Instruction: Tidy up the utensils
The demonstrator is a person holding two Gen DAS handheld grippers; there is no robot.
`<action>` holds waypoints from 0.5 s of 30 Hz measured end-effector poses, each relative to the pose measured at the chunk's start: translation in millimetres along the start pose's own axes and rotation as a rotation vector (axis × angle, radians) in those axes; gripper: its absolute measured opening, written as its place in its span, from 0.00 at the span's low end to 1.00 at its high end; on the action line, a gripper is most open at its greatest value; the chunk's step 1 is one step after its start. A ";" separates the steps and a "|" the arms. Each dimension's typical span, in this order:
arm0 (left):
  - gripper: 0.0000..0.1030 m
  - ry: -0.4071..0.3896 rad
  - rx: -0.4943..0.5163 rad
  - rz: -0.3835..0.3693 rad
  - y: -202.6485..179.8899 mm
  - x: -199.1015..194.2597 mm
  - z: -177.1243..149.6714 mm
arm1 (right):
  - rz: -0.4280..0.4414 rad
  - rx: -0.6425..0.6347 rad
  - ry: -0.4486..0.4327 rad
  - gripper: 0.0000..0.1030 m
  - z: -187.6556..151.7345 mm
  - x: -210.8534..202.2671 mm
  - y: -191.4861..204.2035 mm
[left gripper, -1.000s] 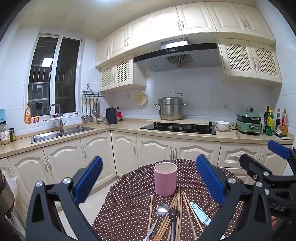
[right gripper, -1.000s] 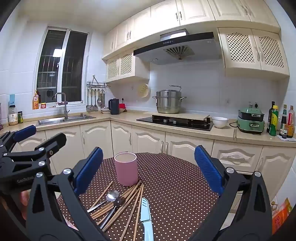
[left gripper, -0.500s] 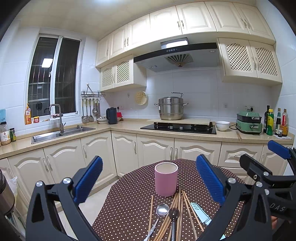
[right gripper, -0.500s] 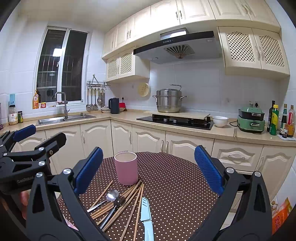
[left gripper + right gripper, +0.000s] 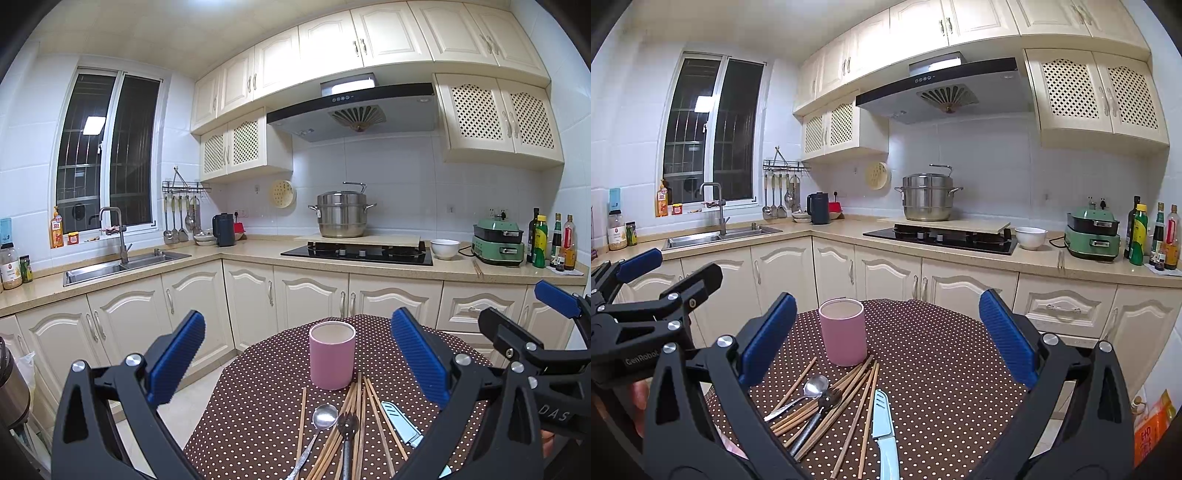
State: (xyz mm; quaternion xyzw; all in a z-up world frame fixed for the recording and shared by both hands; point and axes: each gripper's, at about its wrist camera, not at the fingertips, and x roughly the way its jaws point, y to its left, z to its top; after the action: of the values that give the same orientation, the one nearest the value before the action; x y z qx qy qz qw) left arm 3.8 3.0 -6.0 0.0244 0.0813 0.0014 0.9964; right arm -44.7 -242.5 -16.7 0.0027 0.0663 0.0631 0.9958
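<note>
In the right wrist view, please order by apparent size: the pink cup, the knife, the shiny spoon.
1. pink cup: largest, wide and tall.
2. knife: longer than the cup is tall, but thin; it is cut off by the bottom edge and nearer the camera, so this rank is unsure.
3. shiny spoon: smallest.

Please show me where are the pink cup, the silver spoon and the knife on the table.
pink cup (image 5: 843, 339), right wrist view, on its side wall.
silver spoon (image 5: 815, 385), right wrist view, on its bowl.
knife (image 5: 881, 413), right wrist view, on the middle of its blade.
</note>
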 end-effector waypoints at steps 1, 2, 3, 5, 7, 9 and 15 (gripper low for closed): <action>0.96 0.000 0.000 0.000 0.0 0.4 -0.4 | 0.000 0.001 0.000 0.94 -0.3 -0.4 -0.1; 0.96 0.001 0.001 0.001 0.1 1.2 -1.1 | 0.000 0.001 0.001 0.94 0.0 -0.1 -0.3; 0.96 0.001 0.000 0.000 0.1 1.0 -1.0 | 0.000 0.001 0.001 0.94 -0.2 -0.3 -0.3; 0.96 0.001 0.000 0.000 0.0 1.0 -0.8 | -0.001 0.001 0.002 0.94 -0.5 -0.6 -0.1; 0.96 0.002 -0.002 -0.001 0.1 1.7 -1.5 | -0.001 0.001 0.002 0.94 0.1 -0.2 -0.3; 0.96 0.005 -0.002 -0.002 1.3 3.4 -3.7 | -0.001 0.001 0.003 0.94 -0.8 -0.1 -0.3; 0.96 0.008 -0.006 -0.003 3.6 4.2 -7.5 | -0.003 0.003 0.011 0.94 -0.7 0.5 -0.7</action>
State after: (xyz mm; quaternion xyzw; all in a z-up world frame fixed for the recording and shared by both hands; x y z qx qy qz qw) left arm 6.7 6.9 -13.9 0.0212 0.0854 0.0002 0.9961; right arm -44.2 -243.1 -17.4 0.0038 0.0719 0.0616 0.9955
